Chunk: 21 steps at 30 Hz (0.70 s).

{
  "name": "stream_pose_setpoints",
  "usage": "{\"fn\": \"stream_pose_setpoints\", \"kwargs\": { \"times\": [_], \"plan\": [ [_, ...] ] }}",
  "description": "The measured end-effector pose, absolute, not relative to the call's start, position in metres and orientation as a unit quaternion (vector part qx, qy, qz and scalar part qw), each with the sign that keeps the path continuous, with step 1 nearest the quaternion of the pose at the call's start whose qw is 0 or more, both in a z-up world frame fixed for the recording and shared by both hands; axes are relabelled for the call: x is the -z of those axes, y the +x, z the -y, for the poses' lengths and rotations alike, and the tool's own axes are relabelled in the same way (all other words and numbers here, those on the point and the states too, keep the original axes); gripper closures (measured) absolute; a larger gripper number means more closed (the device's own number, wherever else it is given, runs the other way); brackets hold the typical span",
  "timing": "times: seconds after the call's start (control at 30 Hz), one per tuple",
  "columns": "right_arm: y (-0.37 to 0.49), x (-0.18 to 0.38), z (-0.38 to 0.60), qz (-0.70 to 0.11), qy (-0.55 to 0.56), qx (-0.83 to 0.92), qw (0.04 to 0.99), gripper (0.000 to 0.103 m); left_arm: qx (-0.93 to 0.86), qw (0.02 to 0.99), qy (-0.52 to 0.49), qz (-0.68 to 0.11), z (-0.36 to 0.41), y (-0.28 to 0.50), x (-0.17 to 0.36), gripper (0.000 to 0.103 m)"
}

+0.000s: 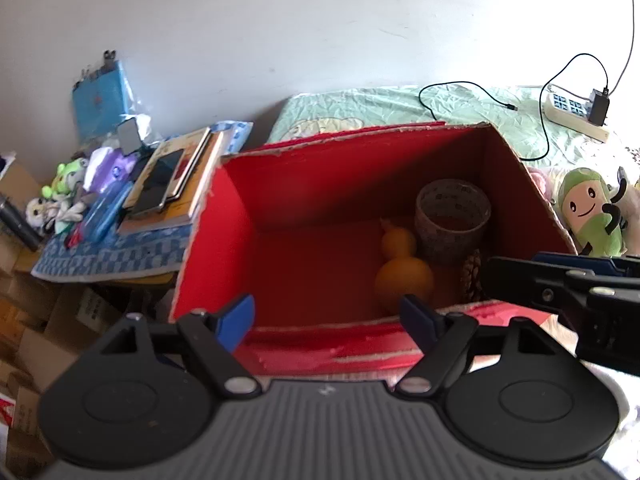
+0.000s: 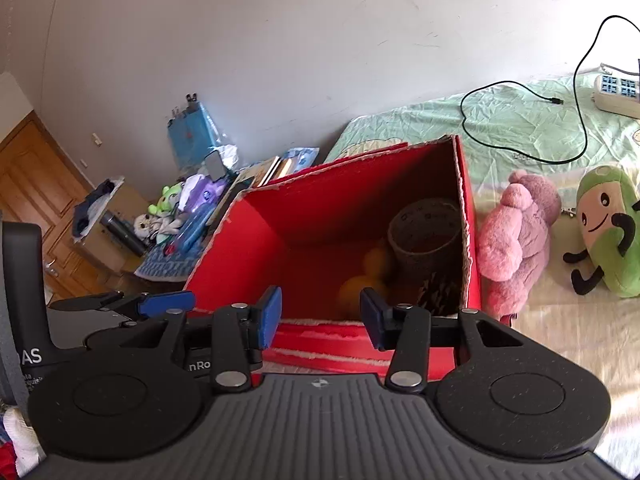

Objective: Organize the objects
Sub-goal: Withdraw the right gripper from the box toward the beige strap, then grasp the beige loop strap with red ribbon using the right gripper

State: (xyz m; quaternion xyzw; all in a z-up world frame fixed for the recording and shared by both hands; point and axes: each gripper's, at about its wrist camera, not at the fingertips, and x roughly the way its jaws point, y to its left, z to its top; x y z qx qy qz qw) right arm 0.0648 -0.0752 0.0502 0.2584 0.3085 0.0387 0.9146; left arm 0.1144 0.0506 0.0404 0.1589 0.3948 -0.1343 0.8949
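Far left, a low worktop (image 1: 100,264) under a blue checked cloth carries stacked books (image 1: 176,180), a pencil case and small plush figures. None lies within reach of either tool.

Centre: a red box (image 2: 248,248) sits open-topped on the bed (image 2: 520,128), near its left edge. Inside, along the right wall, lie a yellow duck (image 1: 402,268), a tape roll (image 1: 452,216) lying on its side with its opening facing up toward the camera, and a pinecone (image 1: 474,276) tucked at the near corner.

Left gripper (image 1: 326,318) hovers over the box's near rim, fingers wide apart, nothing between them. Right gripper (image 2: 320,316) hovers at the same rim just beside it, fingers moderately apart, also empty.

Right of the box, still out on the bed: a pink plush (image 2: 516,236) touching or almost touching the box's right wall, then a green plush (image 2: 608,232) a little further on.

Judgement: the pink plush is the likely next item. It lies right and slightly ahead of the right gripper, which is the nearer tool. Its long axis runs roughly parallel to the box wall, so closing across the narrow body looks right.

In the way: the box's tall right wall, which any lift must clear. A black cable (image 2: 520,156) and power strip (image 2: 618,94) lie beyond, well apart.
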Motion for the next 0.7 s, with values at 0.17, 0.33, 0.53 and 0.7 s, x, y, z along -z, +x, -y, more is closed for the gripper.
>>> {"fn": "stream_pose_setpoints", "kwargs": {
  "times": [0.17,0.33,0.53,0.7],
  "plan": [
    [0.058,-0.050,0.072,-0.314,0.254,-0.061,0.913,0.055,0.115,0.900,0.160,-0.390,-0.055,0.099,-0.044,0.019],
    [0.055,-0.043,0.069,-0.330,0.258,-0.077,0.905,0.055,0.099,0.900,0.158,-0.394,-0.059,0.087,-0.041,0.017],
    [0.052,-0.029,0.067,-0.358,0.269,-0.089,0.890,0.055,0.095,0.894,0.150,-0.410,-0.065,0.077,-0.031,0.017],
    [0.051,-0.015,0.067,-0.385,0.285,-0.093,0.873,0.055,0.104,0.888,0.143,-0.424,-0.070,0.071,-0.018,0.018]
  ]
}}
